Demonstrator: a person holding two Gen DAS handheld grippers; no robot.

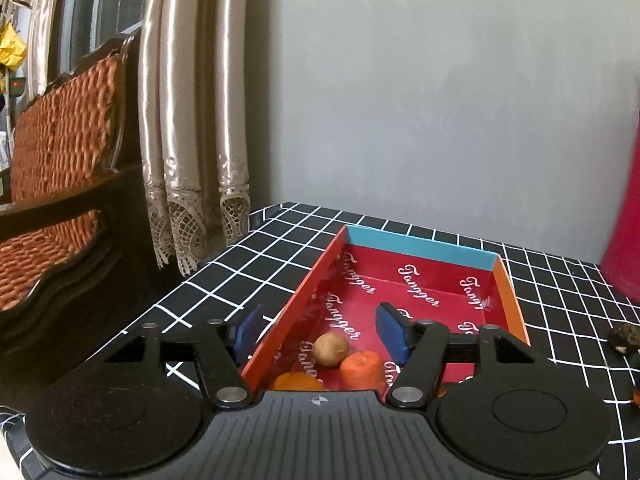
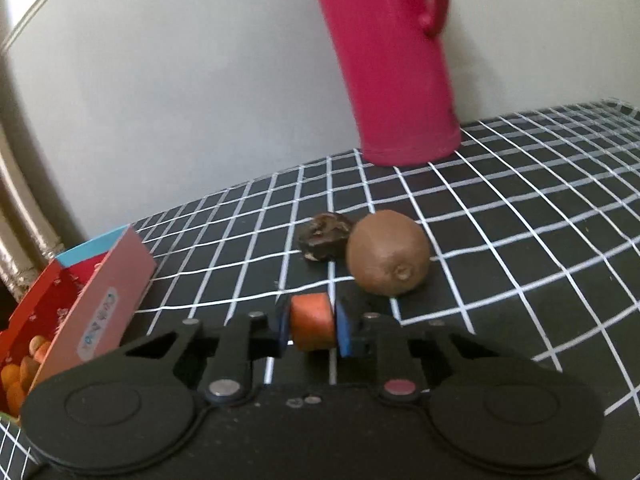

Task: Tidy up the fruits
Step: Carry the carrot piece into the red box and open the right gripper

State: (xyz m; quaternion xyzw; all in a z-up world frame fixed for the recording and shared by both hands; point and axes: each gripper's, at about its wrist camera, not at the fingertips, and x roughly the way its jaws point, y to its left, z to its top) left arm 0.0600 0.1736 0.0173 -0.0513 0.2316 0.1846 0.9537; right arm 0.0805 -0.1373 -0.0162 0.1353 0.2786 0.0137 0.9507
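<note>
Beside the kiwi (image 2: 387, 253), right jaws clamp a carrot piece (image 2: 312, 322); left jaws gape empty over the tray (image 1: 514, 304).

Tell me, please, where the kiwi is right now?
In the right wrist view the kiwi lies on the checked tablecloth, right of centre, just beyond the right tongs, touching a dark shrivelled fruit on its left, before the pink jug.

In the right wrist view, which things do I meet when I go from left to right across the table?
Red box holding fruits at the left edge → orange piece clamped in the right hand-held gripper → brown kiwi → base of the pink jug, standing farther back.
</note>
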